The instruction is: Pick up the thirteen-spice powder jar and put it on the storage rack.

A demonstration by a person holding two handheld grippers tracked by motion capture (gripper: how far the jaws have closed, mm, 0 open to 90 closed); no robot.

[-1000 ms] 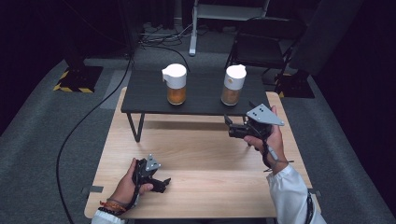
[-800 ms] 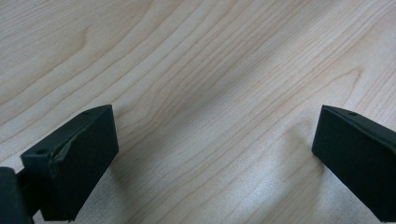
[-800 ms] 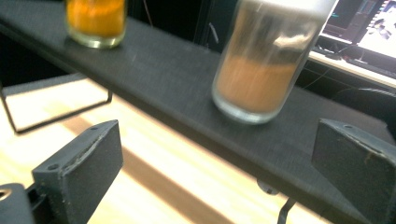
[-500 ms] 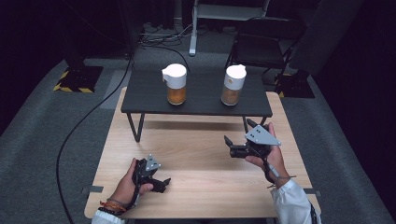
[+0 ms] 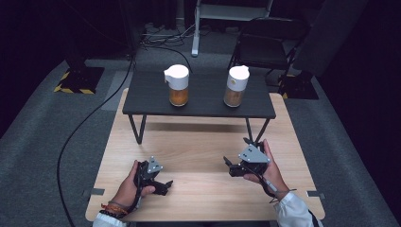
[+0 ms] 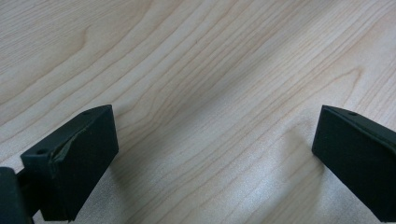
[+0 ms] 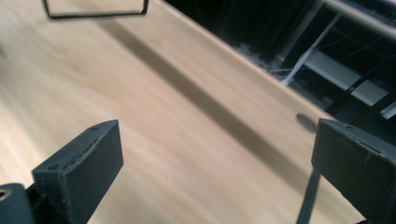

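Observation:
Two clear jars with white lids and amber contents stand on a low black shelf (image 5: 203,108): a wider jar (image 5: 178,85) to the left and a slimmer jar (image 5: 236,86) to the right. My left gripper (image 5: 164,185) rests low over the near left of the wooden table (image 5: 198,142), its jaws open over bare wood (image 6: 212,154). My right gripper (image 5: 230,168) hovers over the near right of the table, pointing left. It is open with nothing between its jaws (image 7: 215,163). Both grippers are well in front of the shelf.
The shelf stands on thin black wire legs (image 7: 95,15) at the back of the table. The table's edge (image 7: 261,79) runs close past the right gripper. A folding chair (image 5: 265,45) stands behind the table, and a cable (image 5: 87,125) lies on the grey floor.
My right gripper has come down and back from just in front of the shelf to the near right of the table. The left gripper has stayed put.

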